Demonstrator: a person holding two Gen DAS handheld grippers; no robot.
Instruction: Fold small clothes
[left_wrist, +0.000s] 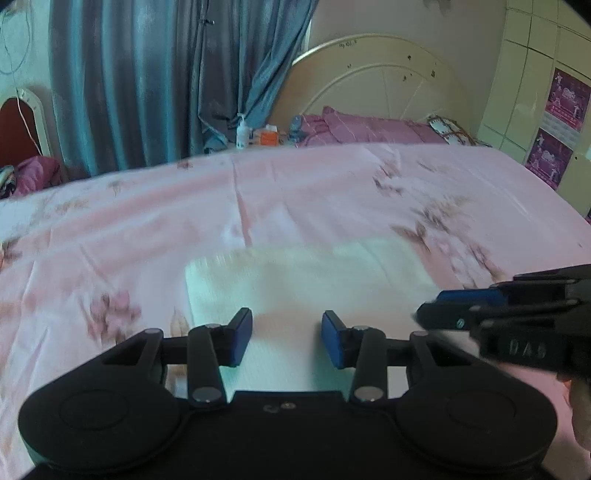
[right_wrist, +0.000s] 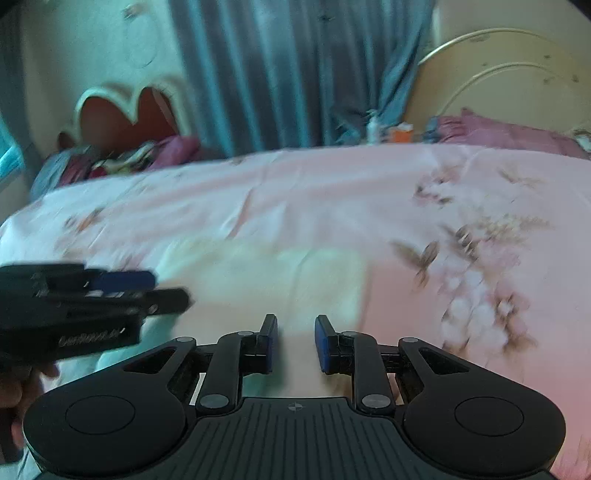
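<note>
While the white cloth (left_wrist: 306, 284) lies flat on the pink floral bedsheet (left_wrist: 295, 199) as a neat rectangle, the fold looks at least partly done — whether another fold is due cannot be told through the blur. Both claws hover just over its near edge, empty: the left gripper (left_wrist: 287, 341) stands parted wide, the right gripper (right_wrist: 295, 343) parted more narrowly — neither pinches fabric.
</note>
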